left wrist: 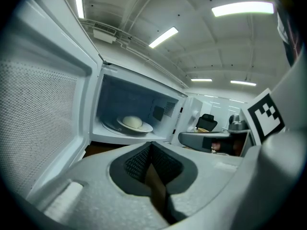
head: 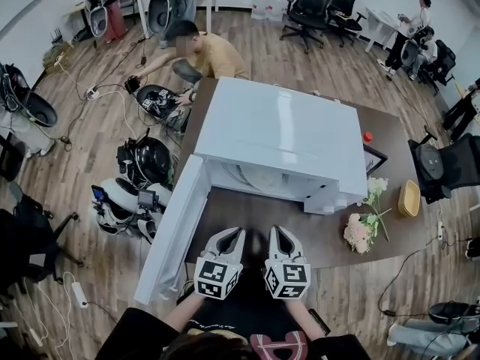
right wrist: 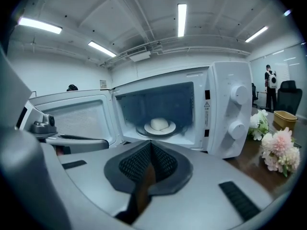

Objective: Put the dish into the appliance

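Note:
A white microwave (head: 277, 133) stands on the dark table with its door (head: 172, 231) swung wide to the left. Inside it, a white plate (right wrist: 159, 126) holding a pale round bun rests on the turntable; the same plate (left wrist: 132, 123) shows in the left gripper view. Both grippers hang side by side in front of the opening, near my body and well short of the cavity. My left gripper (head: 235, 235) (left wrist: 151, 150) is shut with nothing in it. The right gripper (head: 279, 233) (right wrist: 151, 150) is also shut and empty.
Pink and white flowers (head: 365, 227) lie on the table (head: 390, 235) to the right of the microwave, beside a small wicker basket (head: 409, 198). A red knob-like thing (head: 367, 136) sits farther back. A person (head: 206, 51) crouches behind the table; chairs and cables ring it.

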`<state>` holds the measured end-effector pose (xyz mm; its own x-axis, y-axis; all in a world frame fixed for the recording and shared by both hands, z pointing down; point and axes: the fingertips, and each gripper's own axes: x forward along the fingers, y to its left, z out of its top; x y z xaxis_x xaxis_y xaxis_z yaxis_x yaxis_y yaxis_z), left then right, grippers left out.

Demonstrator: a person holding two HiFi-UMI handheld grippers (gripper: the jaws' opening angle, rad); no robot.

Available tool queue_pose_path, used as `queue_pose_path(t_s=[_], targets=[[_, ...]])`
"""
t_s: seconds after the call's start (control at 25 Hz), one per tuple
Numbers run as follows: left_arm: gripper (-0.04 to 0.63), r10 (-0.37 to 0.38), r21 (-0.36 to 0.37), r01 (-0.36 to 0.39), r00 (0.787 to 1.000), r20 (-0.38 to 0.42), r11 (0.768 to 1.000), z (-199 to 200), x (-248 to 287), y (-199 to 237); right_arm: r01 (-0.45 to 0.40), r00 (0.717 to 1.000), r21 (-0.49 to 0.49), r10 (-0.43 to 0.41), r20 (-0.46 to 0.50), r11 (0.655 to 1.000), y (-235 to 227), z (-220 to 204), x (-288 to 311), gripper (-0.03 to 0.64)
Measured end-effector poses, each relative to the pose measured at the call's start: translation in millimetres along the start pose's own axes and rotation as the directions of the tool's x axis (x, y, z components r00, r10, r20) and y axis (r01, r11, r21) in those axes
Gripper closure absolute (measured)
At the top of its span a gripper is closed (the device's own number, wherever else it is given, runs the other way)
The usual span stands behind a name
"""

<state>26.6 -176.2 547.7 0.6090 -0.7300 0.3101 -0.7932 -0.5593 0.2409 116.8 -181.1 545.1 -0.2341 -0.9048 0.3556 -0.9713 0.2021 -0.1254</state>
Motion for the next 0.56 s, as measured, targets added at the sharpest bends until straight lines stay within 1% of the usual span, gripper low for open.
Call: queue_pose_path(t_s=[0.36, 0.56], targets=[[0.584, 0.011, -0.003, -0.011, 1.000, 0.015, 1.000, 7.5, 4.3, 6.5, 0.005, 1.000, -0.001, -0.005, 0.022, 1.000, -0.2, 10.9, 3.0, 0.611], [0.584, -0.007, 0.035, 0.007, 1.000, 0.004, 0.999, 6.6, 7.0, 0.8, 0.024, 0.999, -0.003, -0.024, 0.024, 1.000, -2.6, 12.9, 4.8, 0.611]])
